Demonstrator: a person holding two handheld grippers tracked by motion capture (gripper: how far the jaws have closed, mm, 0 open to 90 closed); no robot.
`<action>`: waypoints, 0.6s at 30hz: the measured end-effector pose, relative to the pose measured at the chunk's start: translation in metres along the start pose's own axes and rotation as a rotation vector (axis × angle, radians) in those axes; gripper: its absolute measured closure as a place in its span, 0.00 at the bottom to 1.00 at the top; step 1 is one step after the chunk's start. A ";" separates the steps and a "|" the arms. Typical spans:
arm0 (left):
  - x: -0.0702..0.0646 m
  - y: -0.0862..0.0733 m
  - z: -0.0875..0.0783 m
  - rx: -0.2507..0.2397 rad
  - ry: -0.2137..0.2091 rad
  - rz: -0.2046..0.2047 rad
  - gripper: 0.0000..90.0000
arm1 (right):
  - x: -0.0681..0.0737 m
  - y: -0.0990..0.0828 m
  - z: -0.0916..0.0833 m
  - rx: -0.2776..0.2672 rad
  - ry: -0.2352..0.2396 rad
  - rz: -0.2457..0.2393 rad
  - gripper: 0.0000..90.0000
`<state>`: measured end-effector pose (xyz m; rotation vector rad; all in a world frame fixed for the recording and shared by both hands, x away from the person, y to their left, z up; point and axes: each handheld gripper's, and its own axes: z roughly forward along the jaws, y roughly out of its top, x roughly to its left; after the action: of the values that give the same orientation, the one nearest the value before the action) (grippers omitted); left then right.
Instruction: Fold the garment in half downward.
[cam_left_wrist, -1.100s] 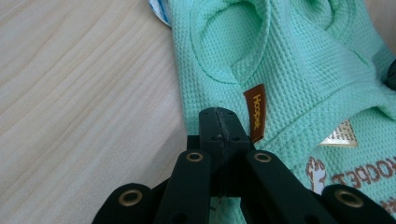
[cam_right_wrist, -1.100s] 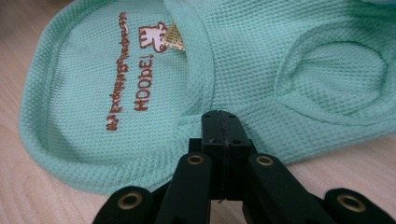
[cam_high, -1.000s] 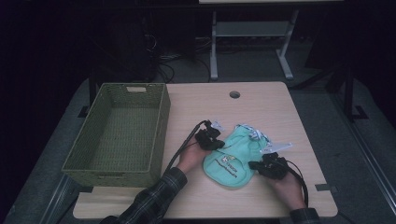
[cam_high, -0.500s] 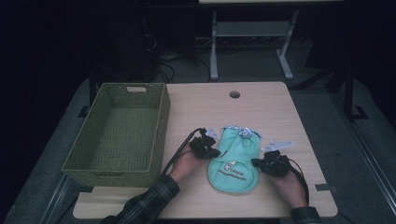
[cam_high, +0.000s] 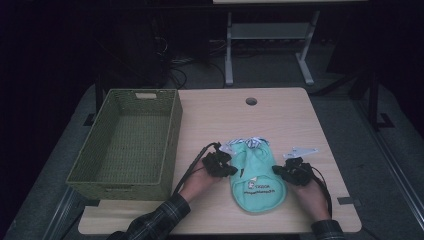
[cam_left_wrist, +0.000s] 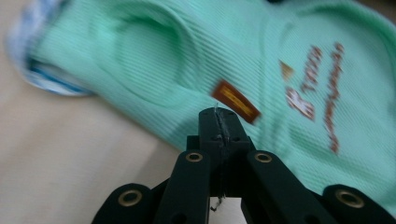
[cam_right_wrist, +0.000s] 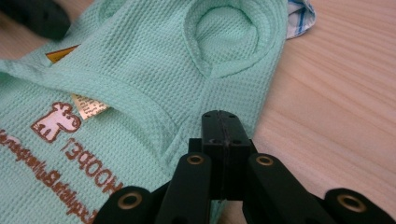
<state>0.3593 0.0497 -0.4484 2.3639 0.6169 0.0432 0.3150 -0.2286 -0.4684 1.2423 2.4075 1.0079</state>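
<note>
Mint garment (cam_high: 257, 175) lies flat on the desk (cam_high: 280, 115) right of the basket (cam_high: 131, 140), soft, light, floppy waffle knit, so pinch a hemmed edge; left tongs (cam_high: 231, 170) and right tongs (cam_high: 276, 170) sit closed at its sides, gripping nothing visible.

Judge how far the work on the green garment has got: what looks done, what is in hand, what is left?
Done: the garment lies flat on the table, print up. In hand: the left gripper and right gripper sit shut at its two side edges; whether they pinch cloth is unclear. Left: probably folding it and putting it in the basket, which holds nothing.
</note>
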 end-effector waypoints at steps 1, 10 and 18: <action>0.004 0.003 -0.002 -0.008 0.013 -0.007 0.96 | 0.000 0.000 0.000 -0.001 0.000 -0.001 1.00; 0.045 0.032 0.003 -0.079 0.135 -0.073 0.75 | 0.000 0.000 0.000 0.000 0.003 -0.003 1.00; 0.060 0.034 0.024 -0.046 0.166 -0.088 0.70 | 0.000 -0.001 0.000 -0.001 0.007 -0.003 1.00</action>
<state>0.4314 0.0390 -0.4531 2.3016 0.7908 0.2138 0.3148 -0.2294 -0.4687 1.2363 2.4133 1.0146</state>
